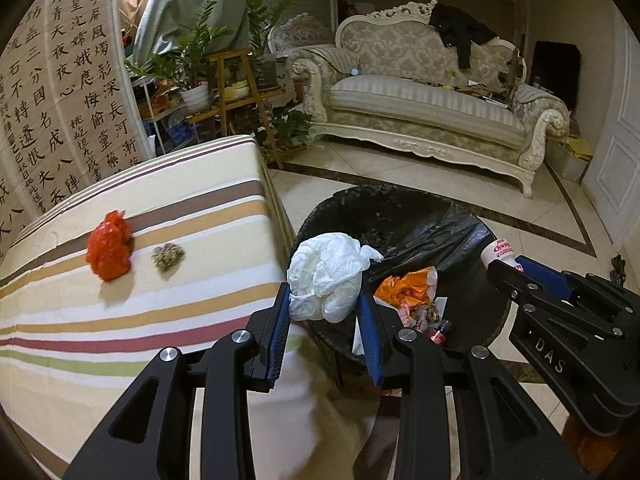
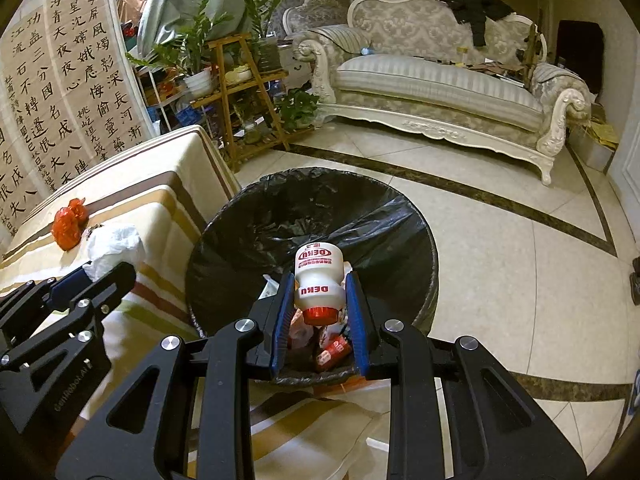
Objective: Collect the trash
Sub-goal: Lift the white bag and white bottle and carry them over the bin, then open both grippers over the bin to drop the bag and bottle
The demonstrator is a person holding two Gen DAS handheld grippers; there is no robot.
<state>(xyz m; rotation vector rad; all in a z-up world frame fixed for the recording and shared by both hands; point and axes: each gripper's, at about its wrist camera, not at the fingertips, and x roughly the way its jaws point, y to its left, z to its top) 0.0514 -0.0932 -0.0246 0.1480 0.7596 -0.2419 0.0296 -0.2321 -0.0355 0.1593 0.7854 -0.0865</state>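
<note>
Living-room floor, striped tablecloth table (image 1: 168, 320) next to a round bin with a black liner (image 2: 312, 216). Right gripper (image 2: 320, 292) is clamped on a small white plastic bottle with a red cap (image 2: 319, 280), right over the bin, so just let go there. Left gripper (image 1: 326, 304) pinches a crumpled white plastic bag (image 1: 328, 276) at the rim; I'd push it further over first. Red crumpled bag (image 1: 109, 246) and a brownish wad (image 1: 168, 256) sit on the table.

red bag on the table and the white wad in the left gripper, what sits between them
A small brownish crumpled scrap lies on the striped tablecloth between the red bag and the white wad; the left wrist view shows it best.
</note>
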